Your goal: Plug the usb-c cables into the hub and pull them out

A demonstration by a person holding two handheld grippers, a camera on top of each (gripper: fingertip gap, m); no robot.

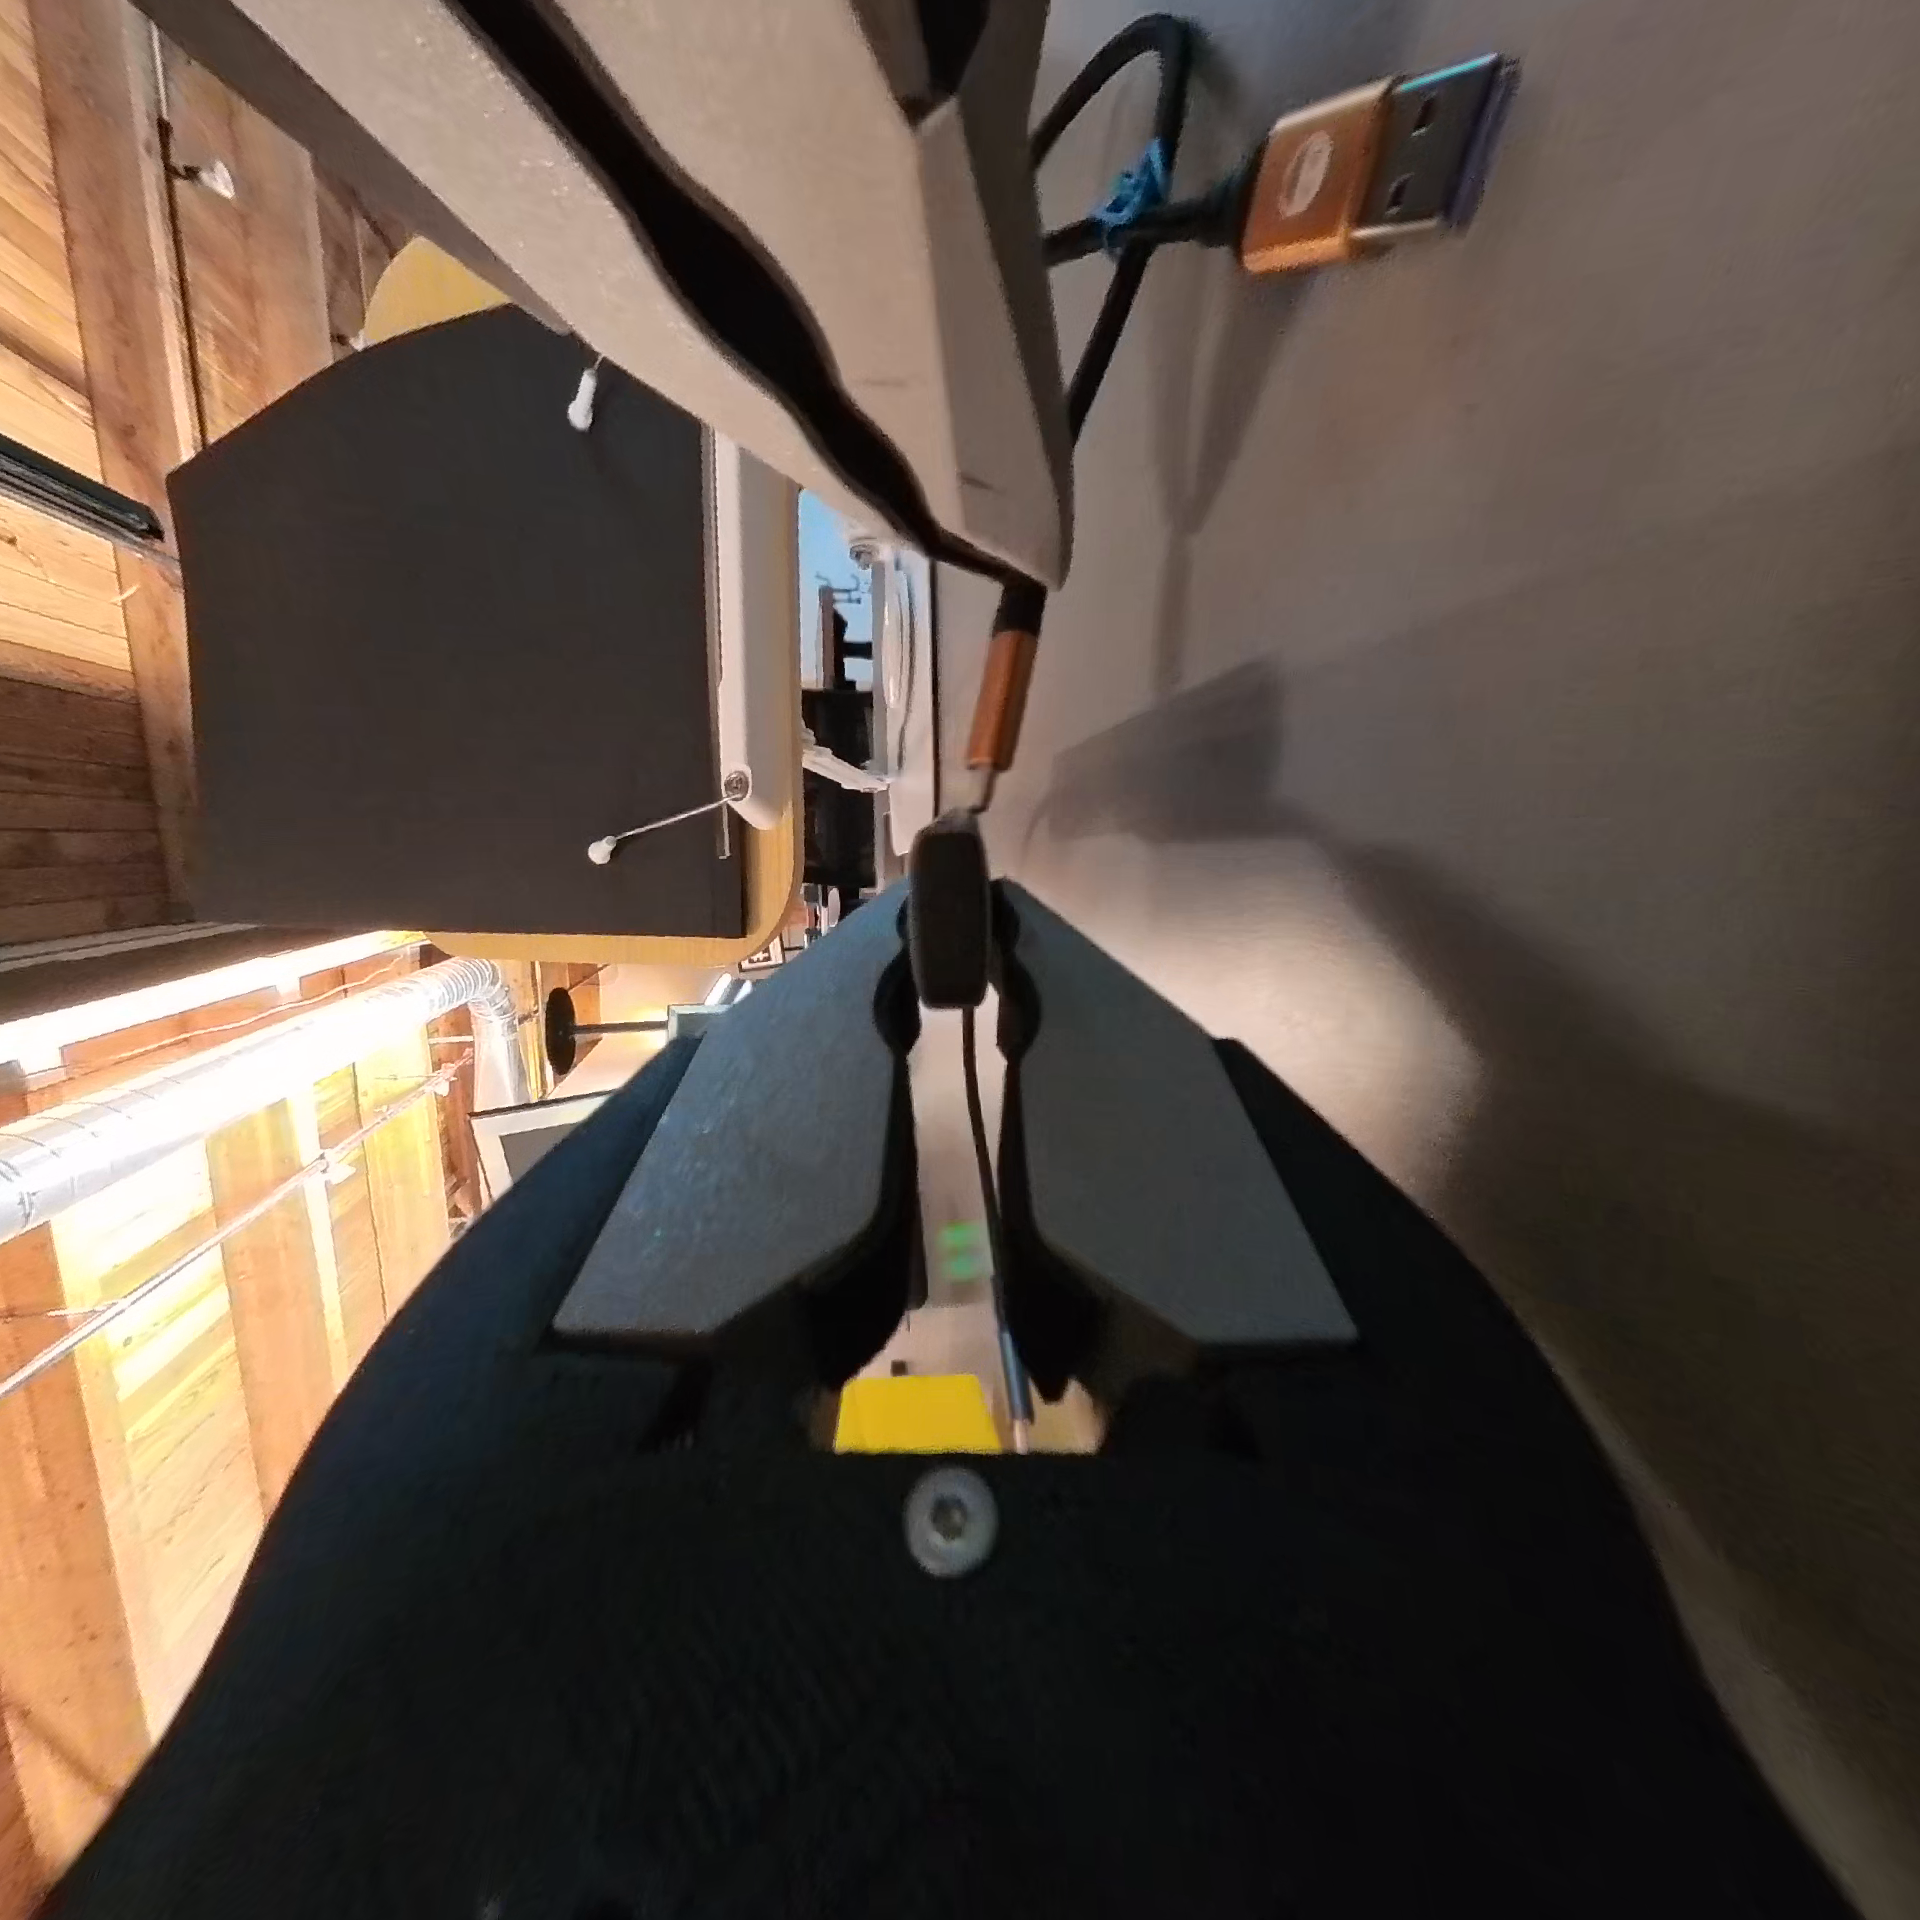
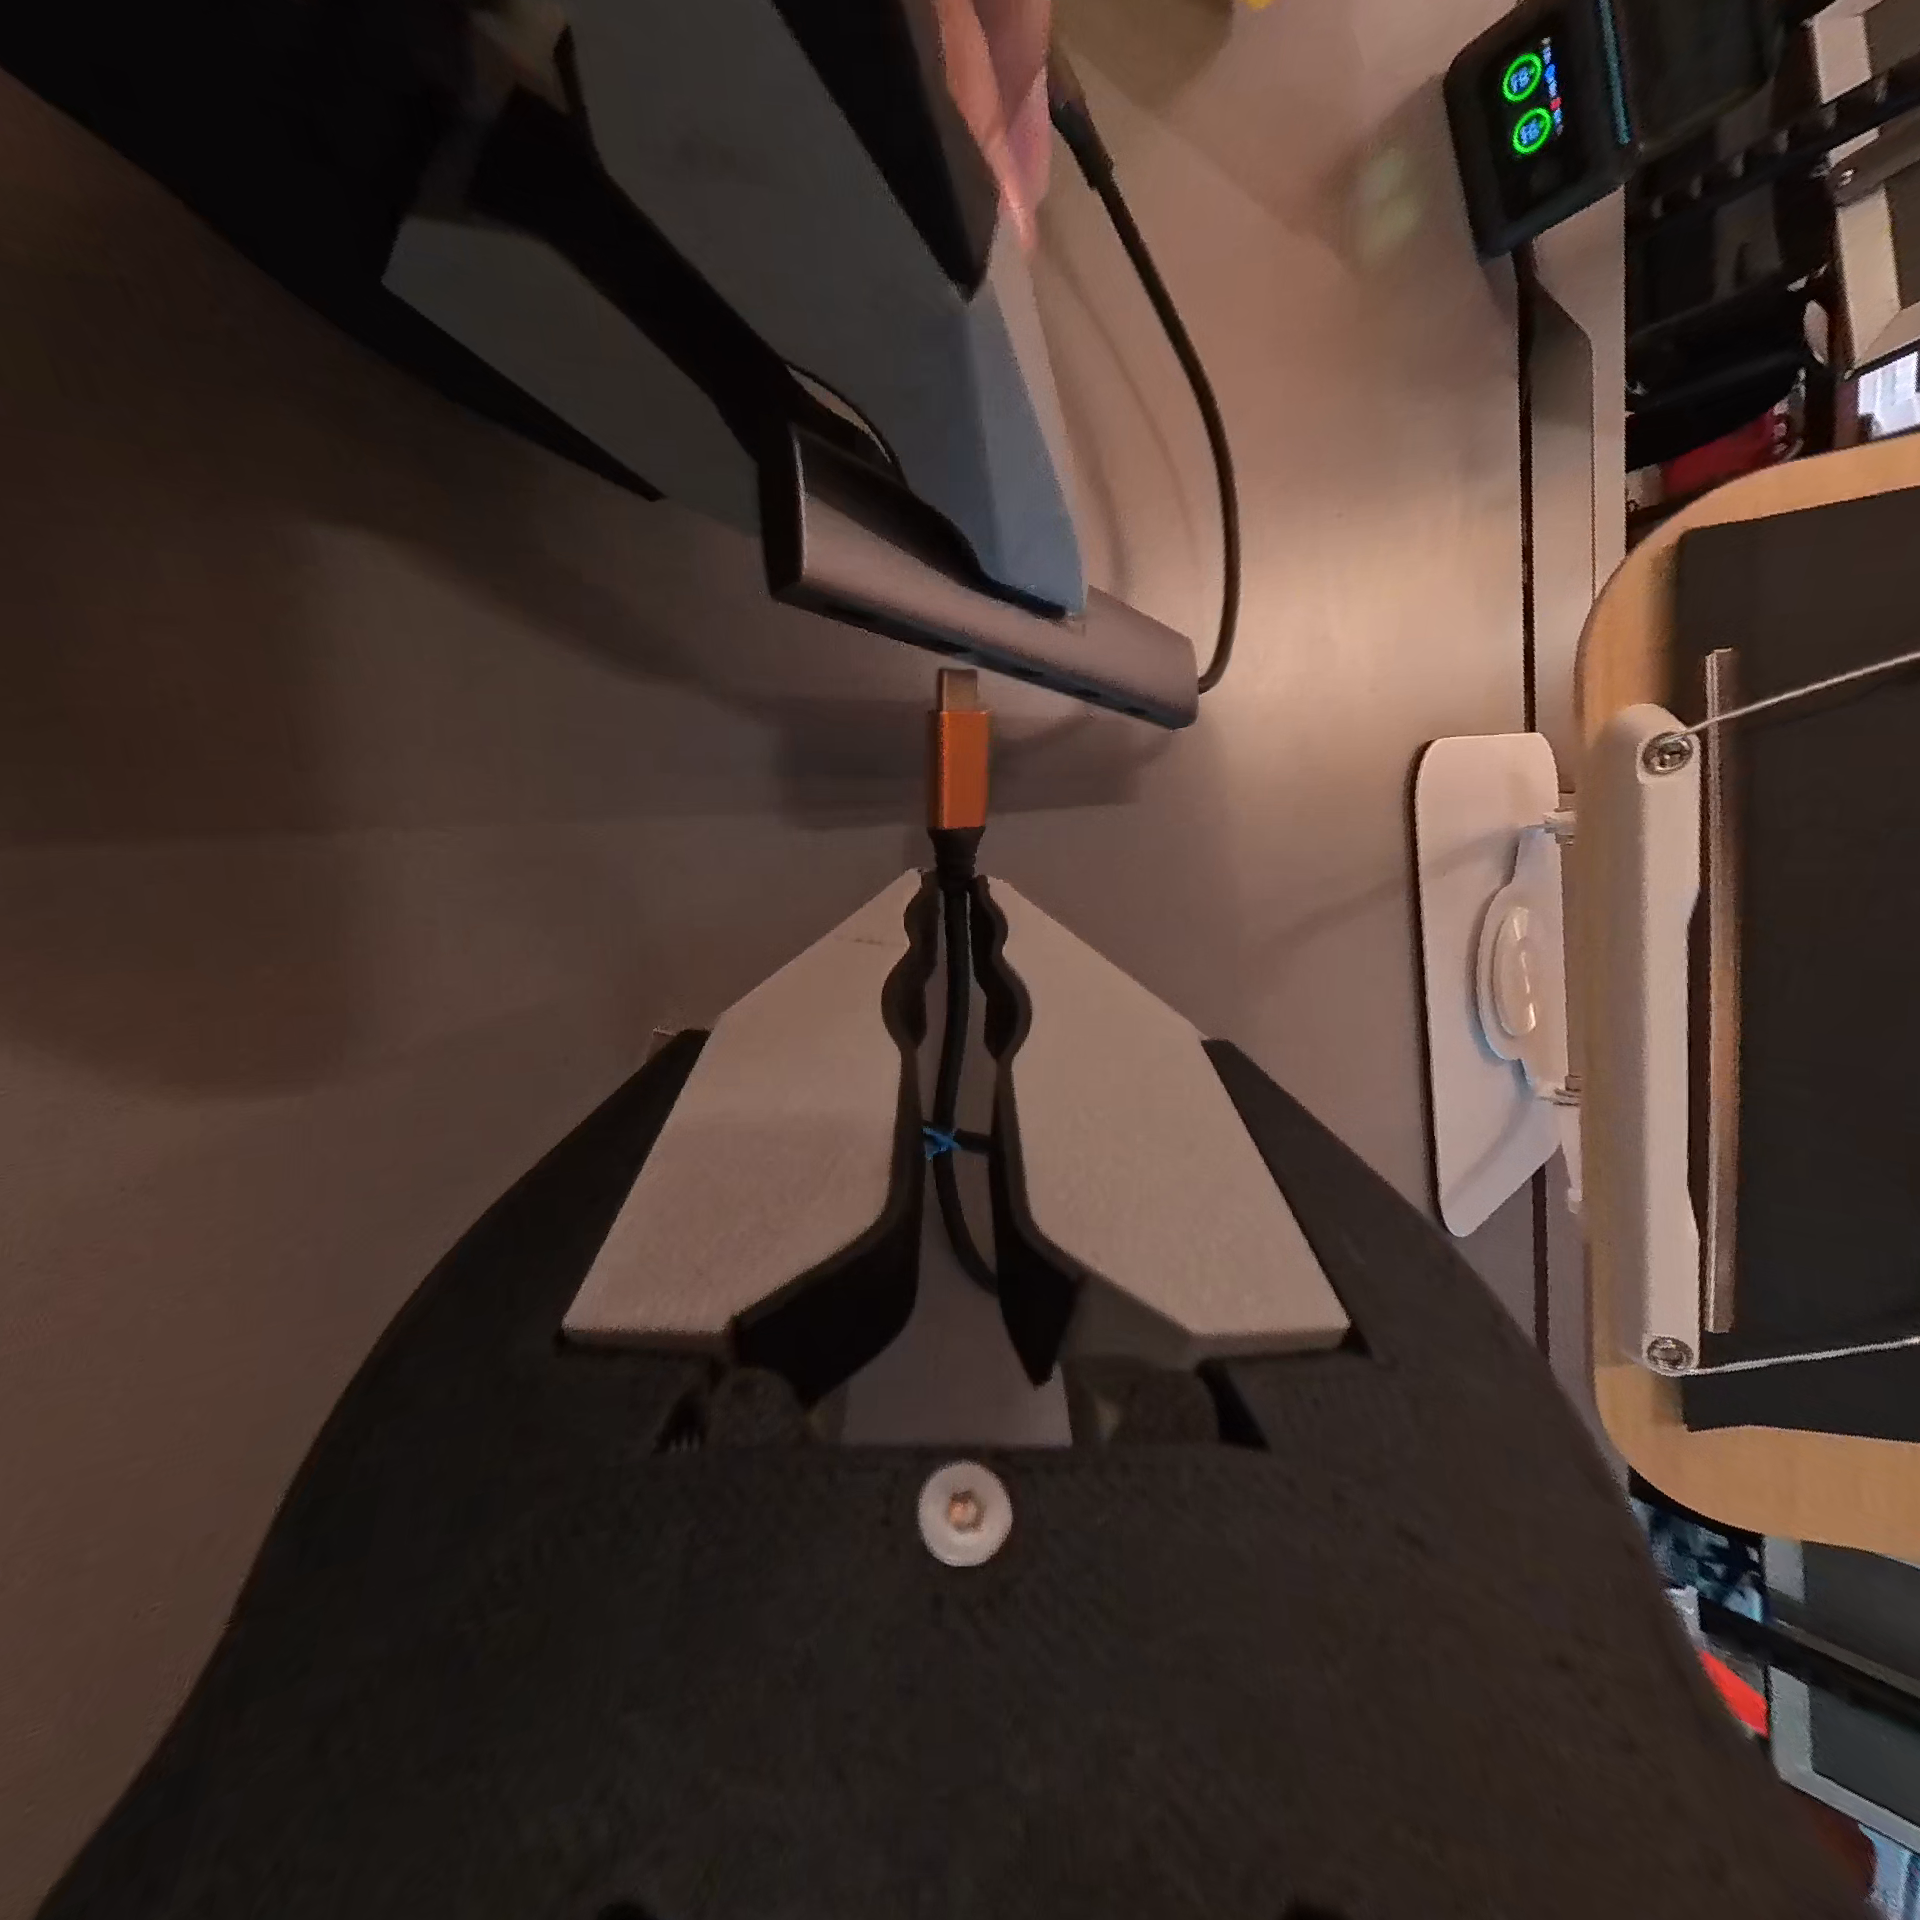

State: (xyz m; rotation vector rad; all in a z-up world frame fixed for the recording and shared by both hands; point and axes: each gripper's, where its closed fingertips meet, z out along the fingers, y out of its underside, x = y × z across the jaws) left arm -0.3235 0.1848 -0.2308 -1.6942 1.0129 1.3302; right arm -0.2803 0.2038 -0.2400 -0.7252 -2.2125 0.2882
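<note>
My left gripper [image 1: 951, 904] is shut on the dark grey hub [image 1: 945, 935], seen edge-on between its fingertips, with the hub's thin cable [image 1: 982, 1122] running back between the fingers. In the right wrist view the hub [image 2: 1101, 644] lies across the top, clamped by that gripper's fingers [image 2: 1018, 468]. My right gripper [image 2: 954, 878] is shut on a black cable just behind its orange usb-c plug [image 2: 961, 769]. The plug points at the hub's side, its bare metal tip showing just in front of the ports. The plug also shows in the left wrist view [image 1: 997, 707].
The cable's orange USB-A plug [image 1: 1351, 177] and blue tie [image 1: 1132, 197] lie on the grey table [image 2: 416, 831]. To the right stand a small black device with a lit screen [image 2: 1538, 125], a white plate [image 2: 1486, 977] and a wooden board with a black panel [image 2: 1766, 987]. Some 5 cm of space lies between my two pairs of fingers.
</note>
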